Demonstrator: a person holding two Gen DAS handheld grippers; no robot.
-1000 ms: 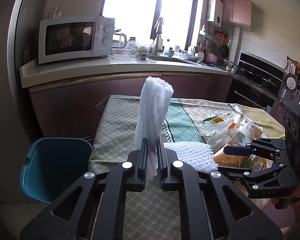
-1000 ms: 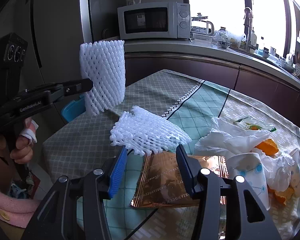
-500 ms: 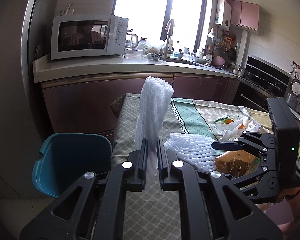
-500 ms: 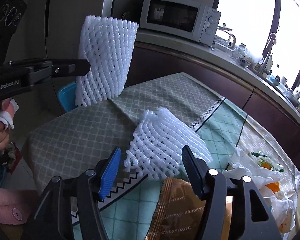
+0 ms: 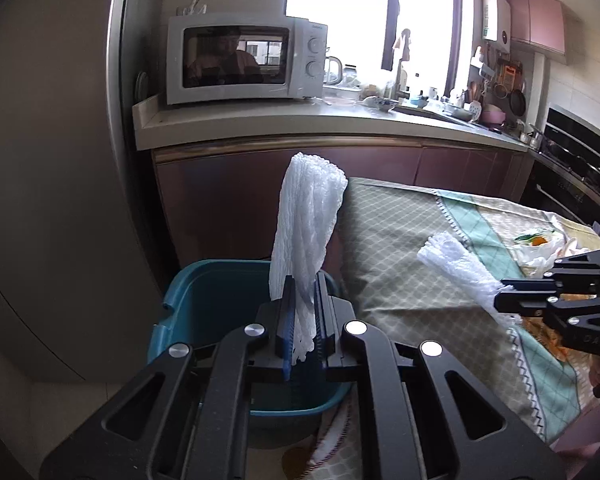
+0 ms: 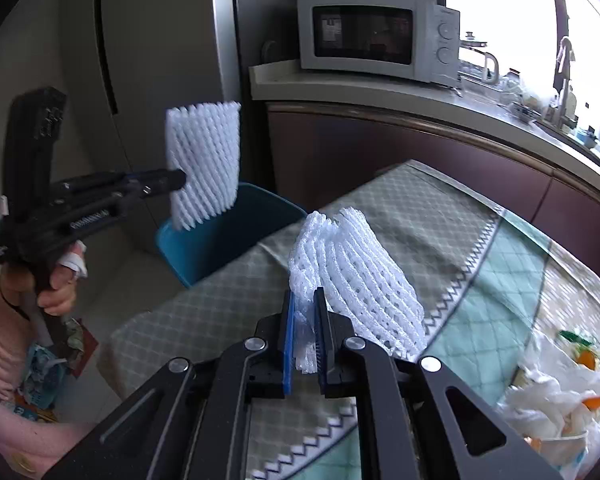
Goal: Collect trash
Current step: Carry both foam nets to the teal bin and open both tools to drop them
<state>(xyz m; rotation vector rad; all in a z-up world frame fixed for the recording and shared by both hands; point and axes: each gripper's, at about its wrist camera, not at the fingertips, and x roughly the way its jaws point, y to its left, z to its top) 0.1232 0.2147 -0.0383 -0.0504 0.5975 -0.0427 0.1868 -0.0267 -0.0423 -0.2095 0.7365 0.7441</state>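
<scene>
My left gripper (image 5: 304,282) is shut on a white foam fruit net (image 5: 308,220) that stands upright from its jaws, held over the teal trash bin (image 5: 216,300) beside the table. The right wrist view shows the same net (image 6: 204,160) in the left gripper (image 6: 176,179) above the bin (image 6: 228,236). My right gripper (image 6: 305,300) has its jaws closing on a second foam net (image 6: 356,272), whose near edge is pinched between the pads. The rest of that net lies on the tablecloth. In the left wrist view, the right gripper (image 5: 500,300) grips this second net (image 5: 456,264).
The table wears a checked green tablecloth (image 6: 440,216). Crumpled tissue and orange peel (image 6: 564,384) lie at its right end. Behind stand a counter with a microwave (image 5: 244,60) and a tall fridge (image 6: 160,60) to the left. A person's hand (image 6: 56,292) grips the left tool.
The left gripper carried its net leftward, off the table to above the bin. The right gripper moved from the brown wrapper to the second net and shut on its edge.
</scene>
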